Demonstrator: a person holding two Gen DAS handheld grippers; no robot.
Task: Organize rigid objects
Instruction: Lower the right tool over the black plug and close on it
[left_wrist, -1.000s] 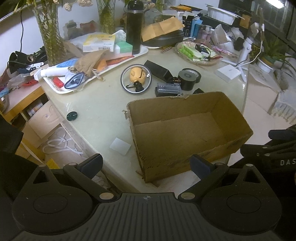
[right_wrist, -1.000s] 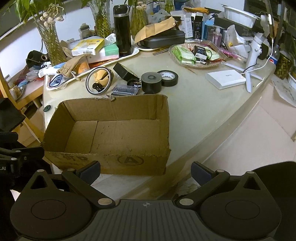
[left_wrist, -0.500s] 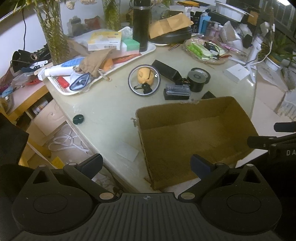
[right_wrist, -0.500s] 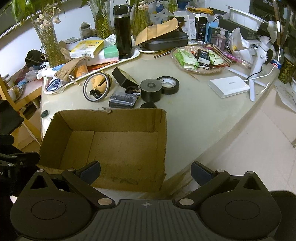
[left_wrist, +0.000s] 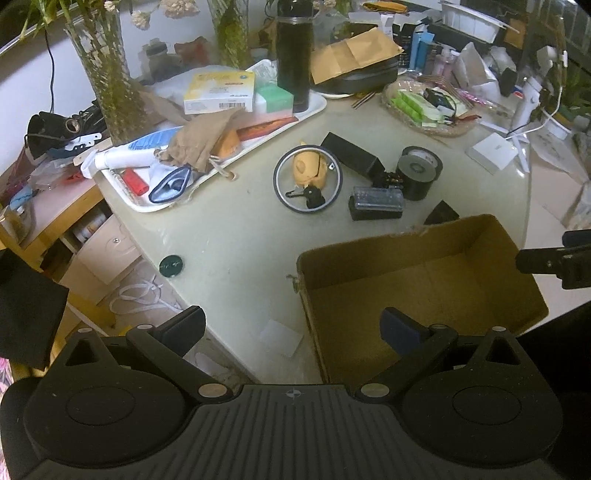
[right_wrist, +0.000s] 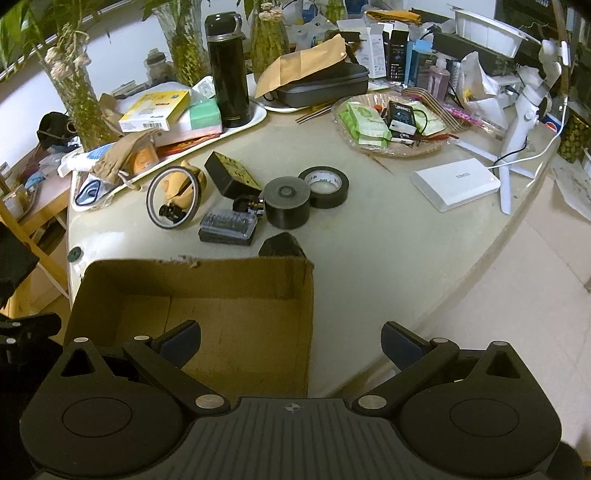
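Note:
An empty open cardboard box sits at the table's near edge. Behind it lie a bit case, a black tape roll, a second tape roll, a black box, a ring around a tan toy, and a small black wedge. My left gripper is open and empty above the box's left wall. My right gripper is open and empty above the box's right wall.
A white tray with boxes, a cloth bag and a black flask stands at the back left. A basket of packets, a white box and a phone stand are at the right. Vases line the back.
Both grippers have moved forward and up over the table, so the box sits lower and nearer in each view. Nothing on the table has moved.

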